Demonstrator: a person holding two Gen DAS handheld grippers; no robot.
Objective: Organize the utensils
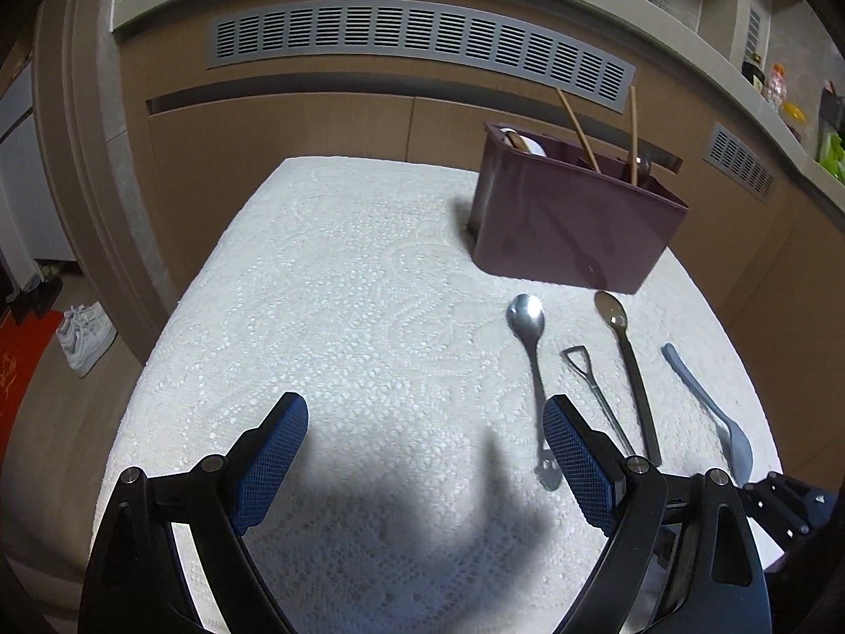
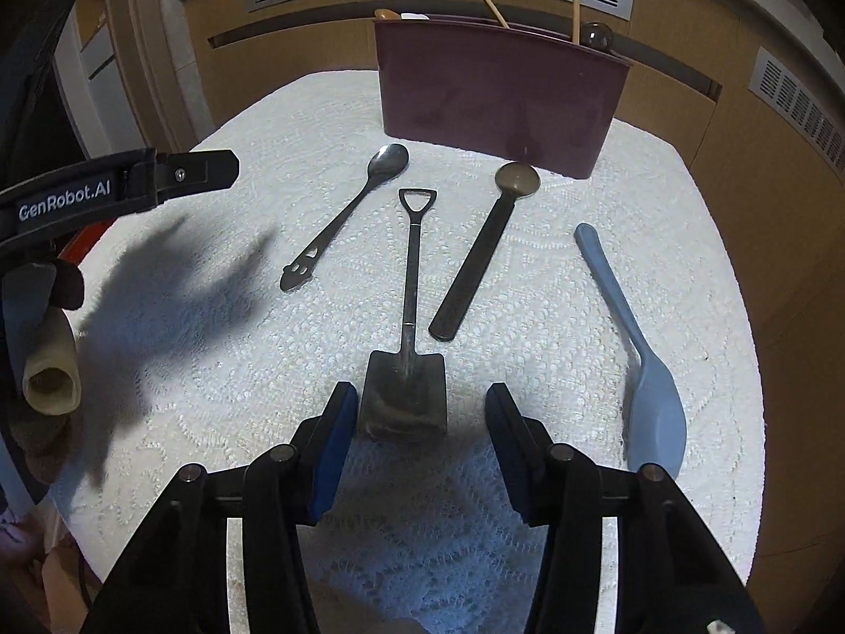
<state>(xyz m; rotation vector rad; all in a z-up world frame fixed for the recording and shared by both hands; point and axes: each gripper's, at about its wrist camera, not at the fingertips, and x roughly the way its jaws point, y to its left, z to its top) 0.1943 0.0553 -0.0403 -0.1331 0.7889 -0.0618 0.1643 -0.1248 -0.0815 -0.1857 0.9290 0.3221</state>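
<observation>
Metal shovel spoon [image 2: 405,370] flat on white cloth [image 2: 264,380] | right tongs [image 2: 417,412] half open round its blade, not squeezing, ready 2 grab | left tongs [image 1: 425,422] wide open, empty | purple box [image 2: 496,95] behind 4 spoons.

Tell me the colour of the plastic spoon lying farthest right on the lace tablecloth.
Light blue. The plastic spoon shows best in the right wrist view.
</observation>
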